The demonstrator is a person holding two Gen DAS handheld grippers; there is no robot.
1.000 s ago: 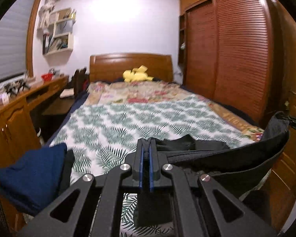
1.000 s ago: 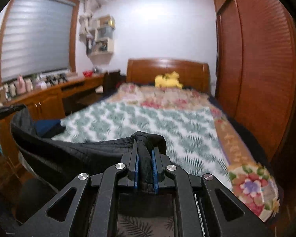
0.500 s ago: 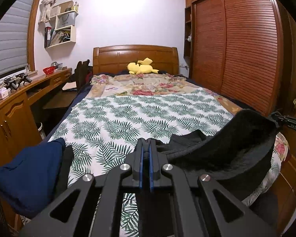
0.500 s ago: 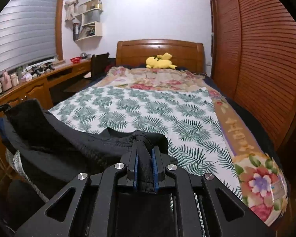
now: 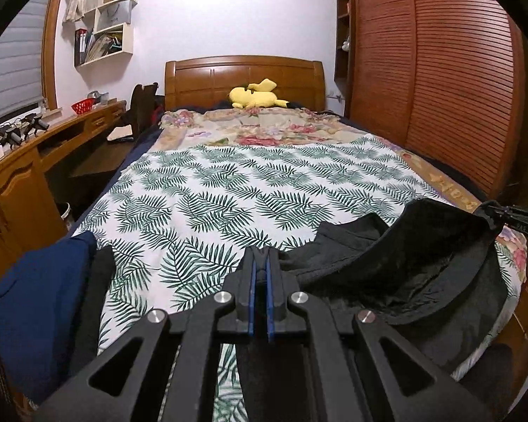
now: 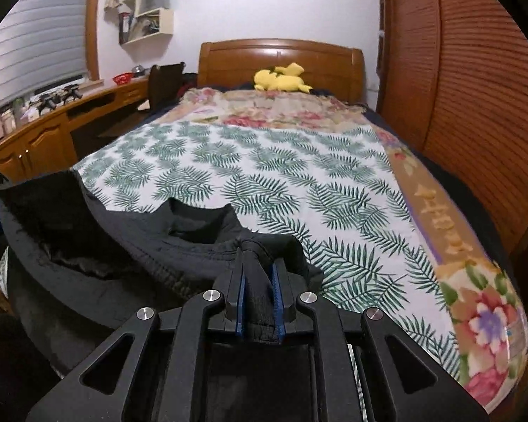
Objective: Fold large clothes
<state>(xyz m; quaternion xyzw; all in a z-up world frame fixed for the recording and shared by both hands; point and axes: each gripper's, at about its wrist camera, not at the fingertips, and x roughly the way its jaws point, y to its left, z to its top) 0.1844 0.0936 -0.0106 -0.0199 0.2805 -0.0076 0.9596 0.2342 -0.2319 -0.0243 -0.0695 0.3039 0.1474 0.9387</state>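
A large black garment (image 5: 404, 270) hangs stretched between my two grippers over the foot of the bed. My left gripper (image 5: 260, 260) is shut on a thin edge of it. My right gripper (image 6: 258, 263) is shut on a thick bunched hem of the same garment (image 6: 123, 246). In the left wrist view the right gripper (image 5: 510, 216) shows at the far right, holding the fabric's other end. The garment's middle sags onto the leaf-print sheet (image 5: 228, 190), its inner lining facing up.
A dark blue garment (image 5: 28, 316) lies at the bed's near left corner. A yellow plush toy (image 5: 255, 95) rests by the headboard. A wooden desk (image 5: 24, 161) runs along the left and a slatted wardrobe (image 5: 440, 70) along the right.
Both grippers have moved forward and down toward the bed with the black garment. Its sagging middle now reaches onto the leaf-print sheet.
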